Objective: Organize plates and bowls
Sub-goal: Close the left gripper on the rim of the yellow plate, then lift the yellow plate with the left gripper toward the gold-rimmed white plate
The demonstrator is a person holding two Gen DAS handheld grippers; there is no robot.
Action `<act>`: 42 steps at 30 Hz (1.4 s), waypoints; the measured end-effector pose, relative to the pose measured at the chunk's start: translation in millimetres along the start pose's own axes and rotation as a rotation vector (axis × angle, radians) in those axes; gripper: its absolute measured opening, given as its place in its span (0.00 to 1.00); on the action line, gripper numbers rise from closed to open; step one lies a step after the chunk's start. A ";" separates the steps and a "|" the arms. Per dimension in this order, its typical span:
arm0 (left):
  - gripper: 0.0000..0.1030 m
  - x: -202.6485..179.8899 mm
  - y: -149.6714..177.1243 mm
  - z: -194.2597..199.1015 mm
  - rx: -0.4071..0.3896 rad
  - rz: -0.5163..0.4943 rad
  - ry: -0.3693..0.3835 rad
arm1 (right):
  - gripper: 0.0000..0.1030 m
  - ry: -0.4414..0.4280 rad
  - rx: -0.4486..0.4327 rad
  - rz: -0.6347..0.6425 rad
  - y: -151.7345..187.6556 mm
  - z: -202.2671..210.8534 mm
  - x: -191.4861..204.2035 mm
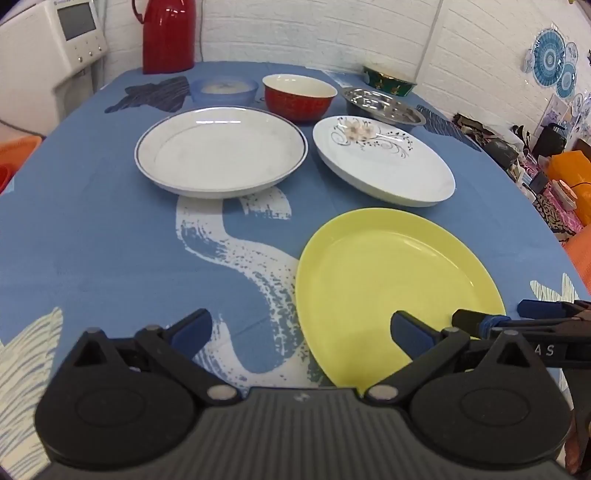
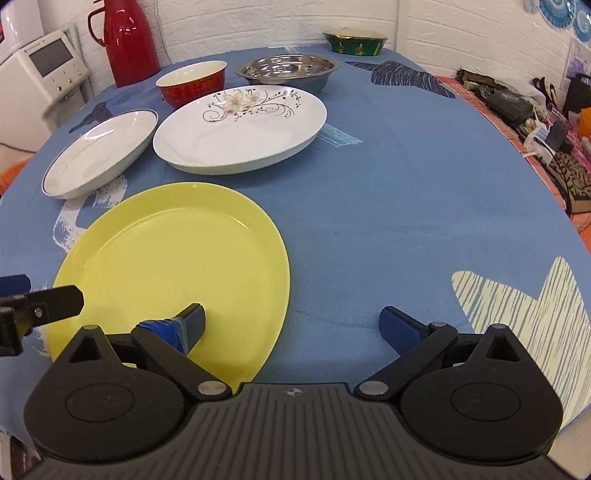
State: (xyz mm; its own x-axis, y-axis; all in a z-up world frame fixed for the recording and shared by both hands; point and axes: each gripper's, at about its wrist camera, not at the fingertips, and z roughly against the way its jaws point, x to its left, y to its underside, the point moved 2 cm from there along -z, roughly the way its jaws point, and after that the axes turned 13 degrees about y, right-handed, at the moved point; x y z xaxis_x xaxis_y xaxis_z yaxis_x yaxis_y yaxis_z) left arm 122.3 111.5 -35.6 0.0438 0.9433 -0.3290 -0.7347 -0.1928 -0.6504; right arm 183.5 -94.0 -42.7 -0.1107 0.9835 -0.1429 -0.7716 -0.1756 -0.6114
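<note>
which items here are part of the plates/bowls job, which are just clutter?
Job: yellow plate, floral plate, blue-rimmed plate, red bowl, steel bowl, green bowl, blue plastic bowl.
Clutter: red thermos, white appliance.

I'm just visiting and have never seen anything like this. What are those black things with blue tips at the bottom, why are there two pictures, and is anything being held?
They are two hand-held grippers, each with two blue-padded fingers and its own camera looking forward along them. One picture comes from the left gripper, the other from the right gripper. Both are open and hold nothing.

On the blue tablecloth lie a yellow plate nearest, a flowered plate, a blue-rimmed white plate, a red bowl, a steel bowl, a green bowl and a blue tub. A red flask stands behind.
</note>
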 end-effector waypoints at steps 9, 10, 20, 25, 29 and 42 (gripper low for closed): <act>0.98 -2.5 0.9 -14.5 0.041 -0.022 -0.011 | 0.87 -0.041 -0.144 0.033 7.9 1.4 -3.1; 0.98 -3.4 0.4 -15.7 0.045 -0.027 -0.016 | 0.87 -0.045 -0.136 0.032 7.0 1.7 -0.8; 0.49 -14.0 6.7 -12.8 0.012 -0.120 0.020 | 0.73 -0.163 -0.179 0.113 16.4 9.6 20.4; 0.31 -13.7 8.2 -9.5 -0.011 -0.107 0.045 | 0.69 -0.161 -0.180 0.123 20.3 19.4 38.3; 0.31 0.9 10.2 6.2 -0.012 -0.045 0.062 | 0.69 -0.181 -0.222 0.119 20.0 36.8 49.7; 0.31 70.8 19.2 56.0 -0.067 0.044 -0.136 | 0.72 -0.334 -0.246 0.230 18.6 41.8 138.0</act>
State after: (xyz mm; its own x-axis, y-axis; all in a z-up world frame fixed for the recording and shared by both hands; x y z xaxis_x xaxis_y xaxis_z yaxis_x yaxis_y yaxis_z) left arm 73.4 189.8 -33.0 -0.0828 0.9605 -0.2657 -0.6872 -0.2481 -0.6828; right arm 127.8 40.2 -41.3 -0.4875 0.8709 -0.0626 -0.5367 -0.3555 -0.7652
